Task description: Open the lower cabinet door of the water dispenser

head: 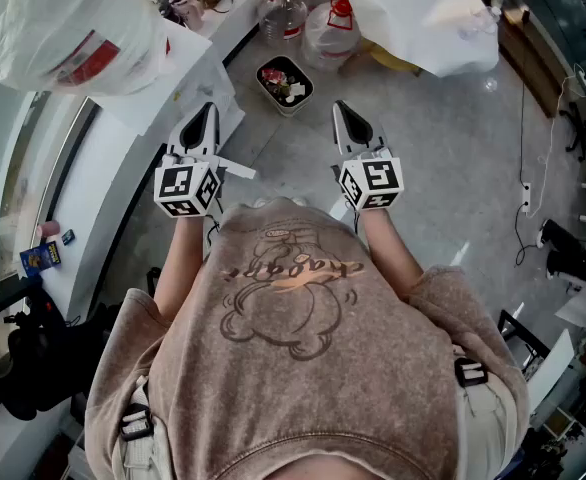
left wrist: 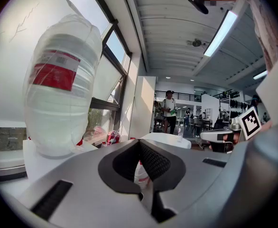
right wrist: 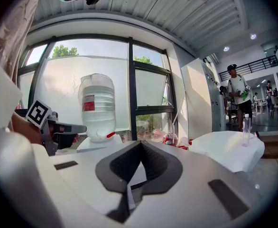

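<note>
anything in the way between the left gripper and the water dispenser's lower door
Nothing visible: the left gripper hangs in open air beside the water dispenser. The lower door itself is out of view.

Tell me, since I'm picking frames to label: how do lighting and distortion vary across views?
Head view: even daylight, white cover blown out. Left gripper view: fisheye, dark corners, ceiling light strip glaring. Right gripper view: fisheye, window backlit, its frame bowed.

Left gripper (left wrist: 140, 141), grey shell, black ribbed pads (left wrist: 154, 161): jaws meet at the tips, nothing clamped. Large clear plastic water bottle with red label (left wrist: 63, 84) at 10 o'clock, beside window. Right gripper (left wrist: 210, 136) at 3 o'clock. Distant standing person (left wrist: 169, 110) near centre.
</note>
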Action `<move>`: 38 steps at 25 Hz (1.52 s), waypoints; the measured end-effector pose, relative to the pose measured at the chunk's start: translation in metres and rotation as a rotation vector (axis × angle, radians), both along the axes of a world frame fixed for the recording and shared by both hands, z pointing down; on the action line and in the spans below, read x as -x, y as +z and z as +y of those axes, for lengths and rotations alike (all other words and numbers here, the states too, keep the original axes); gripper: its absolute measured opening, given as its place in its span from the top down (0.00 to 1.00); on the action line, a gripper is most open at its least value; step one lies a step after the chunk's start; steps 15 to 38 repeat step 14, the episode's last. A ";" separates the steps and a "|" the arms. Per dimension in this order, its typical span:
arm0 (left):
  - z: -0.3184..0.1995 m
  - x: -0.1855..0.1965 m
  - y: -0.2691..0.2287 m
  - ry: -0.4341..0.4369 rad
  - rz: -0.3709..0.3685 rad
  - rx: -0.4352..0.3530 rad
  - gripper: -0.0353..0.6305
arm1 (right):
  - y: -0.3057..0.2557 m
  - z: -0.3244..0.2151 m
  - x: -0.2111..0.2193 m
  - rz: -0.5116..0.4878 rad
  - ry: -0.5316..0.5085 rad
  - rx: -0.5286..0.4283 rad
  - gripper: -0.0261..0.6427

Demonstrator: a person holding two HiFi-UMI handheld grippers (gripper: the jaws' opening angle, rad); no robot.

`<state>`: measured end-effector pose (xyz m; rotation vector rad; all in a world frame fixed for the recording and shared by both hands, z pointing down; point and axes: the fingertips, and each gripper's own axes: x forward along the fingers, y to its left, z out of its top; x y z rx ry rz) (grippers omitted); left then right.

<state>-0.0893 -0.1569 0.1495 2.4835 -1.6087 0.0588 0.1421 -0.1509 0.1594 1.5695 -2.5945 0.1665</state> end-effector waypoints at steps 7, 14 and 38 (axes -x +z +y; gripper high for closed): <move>0.004 -0.006 0.004 0.000 0.005 0.016 0.92 | 0.000 0.000 -0.017 0.004 0.032 0.000 0.95; 0.008 -0.020 0.004 0.029 0.025 0.029 0.92 | 0.001 0.004 -0.024 -0.006 0.042 0.006 0.95; 0.008 -0.020 0.004 0.029 0.025 0.029 0.92 | 0.001 0.004 -0.024 -0.006 0.042 0.006 0.95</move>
